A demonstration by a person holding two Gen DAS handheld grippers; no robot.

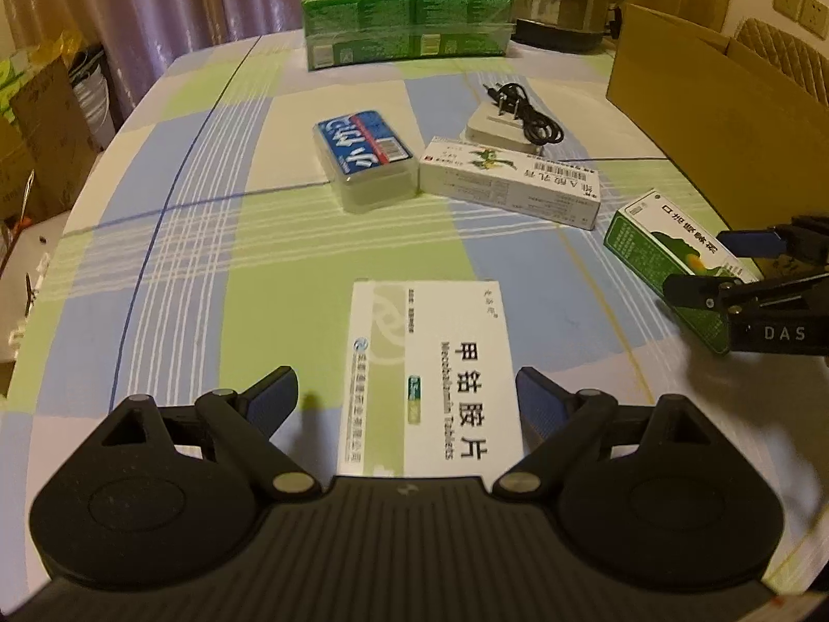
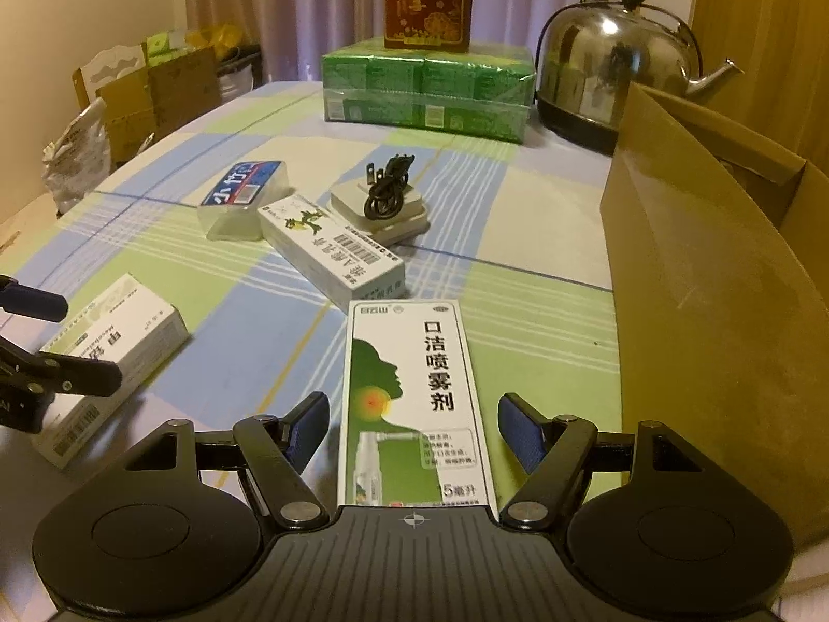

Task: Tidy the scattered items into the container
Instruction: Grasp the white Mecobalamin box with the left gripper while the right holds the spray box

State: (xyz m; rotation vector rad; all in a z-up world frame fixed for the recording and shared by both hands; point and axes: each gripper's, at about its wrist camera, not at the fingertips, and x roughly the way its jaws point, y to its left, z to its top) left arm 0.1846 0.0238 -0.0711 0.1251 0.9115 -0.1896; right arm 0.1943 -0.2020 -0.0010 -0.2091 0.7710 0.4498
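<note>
We hold our left gripper [image 1: 406,396] wide open around a white pill box [image 1: 430,378] lying flat on the checked tablecloth [image 1: 207,238], fingers clear of its sides. Our right gripper [image 2: 413,422] is equally spread around a green spray box [image 2: 409,404], not touching. The cardboard box [image 2: 725,311] stands just right.

Shiny steel kettle [image 2: 616,67], matt cardboard box [image 2: 715,280]
</note>
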